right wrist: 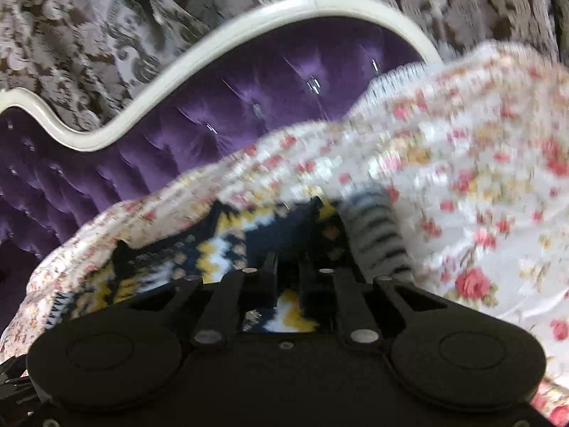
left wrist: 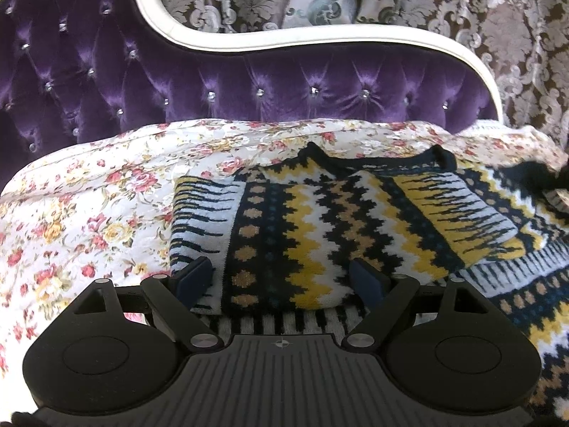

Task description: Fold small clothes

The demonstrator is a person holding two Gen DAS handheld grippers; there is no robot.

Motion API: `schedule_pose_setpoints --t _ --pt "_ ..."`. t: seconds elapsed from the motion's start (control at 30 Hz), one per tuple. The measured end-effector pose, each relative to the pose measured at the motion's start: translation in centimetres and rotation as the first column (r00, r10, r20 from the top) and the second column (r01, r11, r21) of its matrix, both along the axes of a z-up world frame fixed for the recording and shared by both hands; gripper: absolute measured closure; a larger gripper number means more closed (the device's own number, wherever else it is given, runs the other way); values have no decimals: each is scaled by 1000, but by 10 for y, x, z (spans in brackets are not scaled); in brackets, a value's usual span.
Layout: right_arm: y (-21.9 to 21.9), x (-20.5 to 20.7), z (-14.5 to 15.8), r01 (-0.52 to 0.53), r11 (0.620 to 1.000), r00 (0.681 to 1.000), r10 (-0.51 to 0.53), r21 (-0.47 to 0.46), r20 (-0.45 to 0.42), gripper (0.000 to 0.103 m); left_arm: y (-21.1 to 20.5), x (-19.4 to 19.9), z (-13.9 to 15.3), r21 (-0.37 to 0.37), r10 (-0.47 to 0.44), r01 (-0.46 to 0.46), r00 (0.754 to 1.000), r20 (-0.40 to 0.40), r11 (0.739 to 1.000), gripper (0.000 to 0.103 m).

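Observation:
A knitted sweater (left wrist: 320,220) with navy, yellow, white and grey zigzag bands lies on the floral bedspread (left wrist: 89,195). Both sleeves are folded in across its body. My left gripper (left wrist: 284,277) is open, its blue pads (left wrist: 193,277) straddling the sweater's near folded edge without closing on it. In the blurred right wrist view, my right gripper (right wrist: 288,267) has its fingers close together on a fold of the sweater (right wrist: 220,249); a grey striped cuff (right wrist: 377,235) lies just right of it.
A tufted purple velvet headboard (left wrist: 249,89) with a white frame rises behind the bed. Damask patterned curtains (left wrist: 498,17) hang behind it. The bedspread (right wrist: 462,178) bunches up to the right in the right wrist view.

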State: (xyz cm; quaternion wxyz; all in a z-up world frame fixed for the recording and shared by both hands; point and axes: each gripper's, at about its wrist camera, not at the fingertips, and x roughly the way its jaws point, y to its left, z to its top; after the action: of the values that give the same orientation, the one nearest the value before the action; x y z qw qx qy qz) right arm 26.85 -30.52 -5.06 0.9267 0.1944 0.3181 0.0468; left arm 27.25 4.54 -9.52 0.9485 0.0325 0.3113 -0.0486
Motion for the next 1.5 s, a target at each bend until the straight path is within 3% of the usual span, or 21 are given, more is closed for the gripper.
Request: schedule_pose_setpoints --t 0.1,0.2,0.27,0.33,0.43,0.5,0.6,0.67,0.73,0.8,0.87,1.13,1.23,1.37,1.5 --pt "3 -11 22 4 999 998 -2 -43 57 86 0 -1 17 7 -17 17 1000 14 1000 20" --pt "0 -16 31 34 996 998 -28 -86 65 86 4 -1 35 -39 5 -3 998 59 999 20" --pt "-3 -14 25 53 992 998 -50 -118 28 86 6 6 36 -57 29 -27 999 39 998 19" --pt "-5 -8 13 60 986 997 -66 -154 -34 86 5 14 28 -21 55 -55 999 -2 998 19" --pt "-6 1 -3 43 984 991 -63 -173 -116 74 4 25 6 55 76 -71 993 -88 996 18" --pt "-2 1 -7 44 976 989 -74 -215 -131 72 11 24 -3 17 84 -83 993 -82 996 14" --pt "5 0 -7 34 957 988 -77 -290 -136 50 27 24 -9 -99 130 -140 986 -102 985 7" --pt "10 0 -8 40 943 986 -91 -331 -139 23 24 22 -10 -81 124 -132 988 -90 988 6" --pt "11 -1 -12 54 928 982 -117 -368 -151 13 22 21 -10 -75 130 -136 988 -81 988 6" --pt "6 -1 -14 52 941 981 -112 -335 -161 12 22 18 -11 -84 133 -139 989 -71 987 5" --pt "-3 -2 -17 75 959 976 -127 -274 -179 1 22 15 -10 -91 134 -140 989 -59 986 5" --pt "-7 -17 -28 94 965 986 -124 -246 -110 0 23 15 -4 -113 124 -136 987 -105 984 6" --pt "-3 -14 -23 21 954 988 -67 -300 -141 1 24 7 8 -136 80 -97 989 -123 986 7" --pt "-10 -27 -10 22 971 990 -54 -238 -128 1 23 -28 35 -102 91 -95 995 -42 990 7" --pt "-11 -54 20 61 987 996 -70 -148 -56 1 22 -72 64 -82 79 -77 997 16 994 7"
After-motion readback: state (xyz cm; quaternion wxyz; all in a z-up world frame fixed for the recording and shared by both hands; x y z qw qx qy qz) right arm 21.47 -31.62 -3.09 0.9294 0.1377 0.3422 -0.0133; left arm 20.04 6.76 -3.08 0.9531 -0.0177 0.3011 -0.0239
